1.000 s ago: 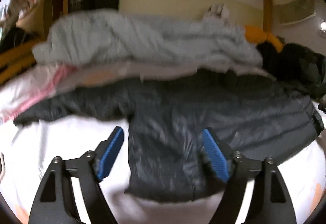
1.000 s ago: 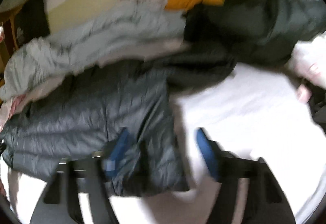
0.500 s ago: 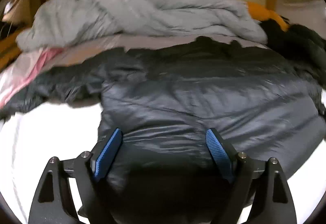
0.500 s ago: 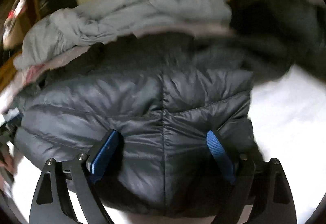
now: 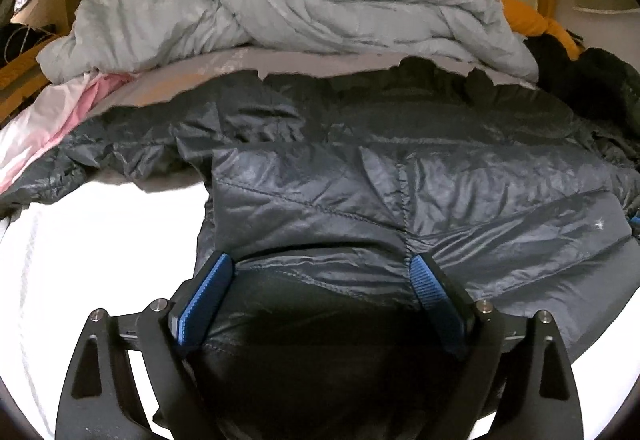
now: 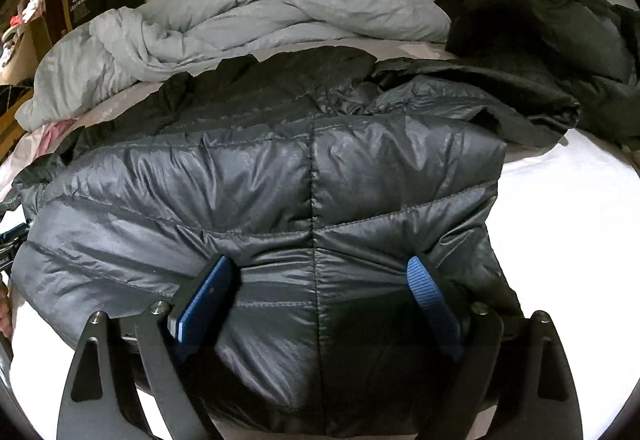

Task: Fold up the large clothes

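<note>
Both tools, left tool (image 5: 320, 280) and right tool (image 6: 320, 280), are spread wide over the puffy dark grey quilted jacket (image 5: 400, 180); the left's jaws are opening. Grab the hem's whole thick edge on the white bed (image 5: 100, 240), both sides even.

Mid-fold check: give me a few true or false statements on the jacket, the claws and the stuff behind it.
1. The dark puffer jacket lies on a white sheet. True.
2. The jacket is bright red. False: dark grey.
3. A pale blue-grey duvet is bunched behind the jacket. True.
4. The right claw is clamped shut on nothing. False: its jaws stand wide, jacket fabric between them.
5. The left claw is over the jacket's hem. True.
</note>
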A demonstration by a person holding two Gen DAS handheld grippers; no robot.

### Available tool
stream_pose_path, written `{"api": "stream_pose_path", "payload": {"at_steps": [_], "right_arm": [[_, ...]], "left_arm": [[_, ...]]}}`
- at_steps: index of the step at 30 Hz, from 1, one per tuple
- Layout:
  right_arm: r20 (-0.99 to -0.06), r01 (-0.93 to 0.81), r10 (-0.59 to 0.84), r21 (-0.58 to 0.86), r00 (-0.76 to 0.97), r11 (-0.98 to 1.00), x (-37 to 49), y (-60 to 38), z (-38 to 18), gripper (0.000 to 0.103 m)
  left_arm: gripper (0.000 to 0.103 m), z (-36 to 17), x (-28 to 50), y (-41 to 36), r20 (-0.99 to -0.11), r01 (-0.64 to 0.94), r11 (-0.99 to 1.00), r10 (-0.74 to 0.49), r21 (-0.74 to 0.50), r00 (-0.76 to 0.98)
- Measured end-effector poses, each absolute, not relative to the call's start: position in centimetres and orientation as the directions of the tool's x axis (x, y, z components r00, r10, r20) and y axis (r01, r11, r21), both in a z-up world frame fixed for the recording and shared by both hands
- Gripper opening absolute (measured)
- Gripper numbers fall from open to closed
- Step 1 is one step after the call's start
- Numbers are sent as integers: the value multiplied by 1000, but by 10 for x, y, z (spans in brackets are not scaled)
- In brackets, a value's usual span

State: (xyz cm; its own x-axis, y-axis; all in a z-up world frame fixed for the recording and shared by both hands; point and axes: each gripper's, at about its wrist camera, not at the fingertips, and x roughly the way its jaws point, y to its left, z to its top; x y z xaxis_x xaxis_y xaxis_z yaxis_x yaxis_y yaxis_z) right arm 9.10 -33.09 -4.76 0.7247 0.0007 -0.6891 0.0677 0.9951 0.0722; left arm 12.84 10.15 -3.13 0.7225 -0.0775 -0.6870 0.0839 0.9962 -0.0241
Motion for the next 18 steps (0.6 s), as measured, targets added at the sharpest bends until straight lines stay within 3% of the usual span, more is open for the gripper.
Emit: {"api": "stream_pose_path", "payload": {"at_steps": [4,9,12,16,18], "right_arm": [[-654,86,-31,51,756,995,79,-329,-41,91],[-528,100,-53,60,848,993,52,-332,-5,91],[-468,123,-68,86,881,989,36,-344,18,91],[-499,154,-96,78,862,985,41,-366,38,91],[-498,157,-108,57,860,986,51,-378,48,91]], "left_arm": [[89,-9,103,100,-546,120,993,-113,-23,830],[90,19,75,99,-381,160,986,-166,-49,910],[92,17,80,98,-391,126,992,-128,-31,912],[90,-2,103,105,-501,66,996,-83,-52,862],[90,-5,105,110,-508,47,996,-77,-72,858]]}}
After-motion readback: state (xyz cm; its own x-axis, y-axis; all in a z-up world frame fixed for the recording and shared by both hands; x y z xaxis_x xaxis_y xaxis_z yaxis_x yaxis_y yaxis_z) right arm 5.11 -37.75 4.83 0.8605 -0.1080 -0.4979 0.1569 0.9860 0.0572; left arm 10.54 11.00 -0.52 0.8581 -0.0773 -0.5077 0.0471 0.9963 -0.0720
